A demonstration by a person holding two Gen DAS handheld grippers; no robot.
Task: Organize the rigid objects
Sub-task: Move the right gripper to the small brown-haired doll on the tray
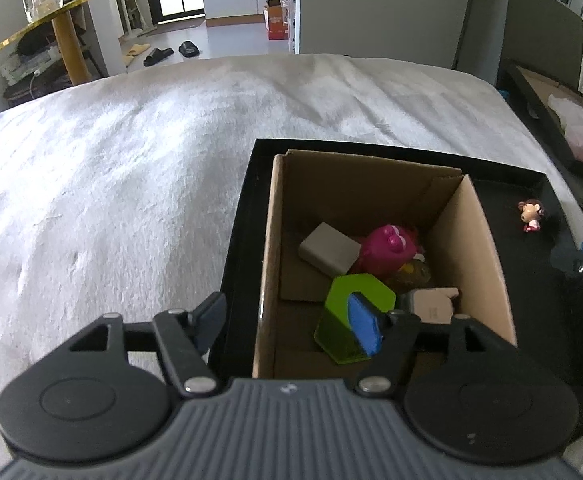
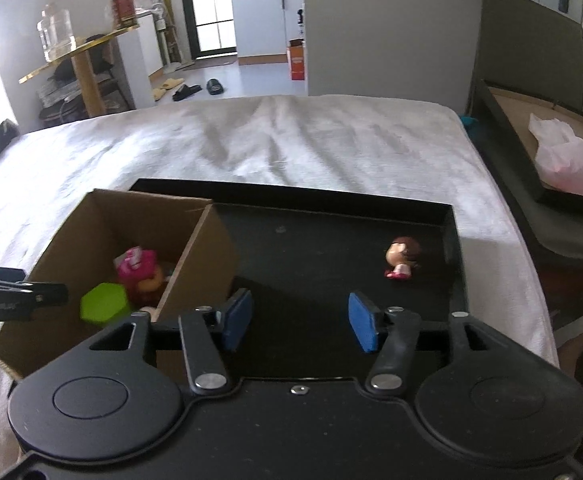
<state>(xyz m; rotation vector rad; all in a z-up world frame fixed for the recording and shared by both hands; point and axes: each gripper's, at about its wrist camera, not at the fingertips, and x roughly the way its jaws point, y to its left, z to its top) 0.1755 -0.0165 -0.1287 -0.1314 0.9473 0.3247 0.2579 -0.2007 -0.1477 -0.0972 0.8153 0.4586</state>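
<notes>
Left wrist view, left gripper (image 1: 287,322) jaws apart over cardboard box (image 1: 487,248), right gripper (image 2: 297,324) jaws apart, empty

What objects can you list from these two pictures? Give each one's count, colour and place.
Tray: one, black, on the white bed cover.
Cardboard box: one, brown, in the tray's left part.
Hexagonal piece: one, green, inside the box.
Block: one, grey, inside the box.
Plush toy: one, pink, inside the box.
Doll figure: one, brown-haired, on the tray outside the box.
Left claw: open, over the box.
Right claw: open, over the tray.
</notes>
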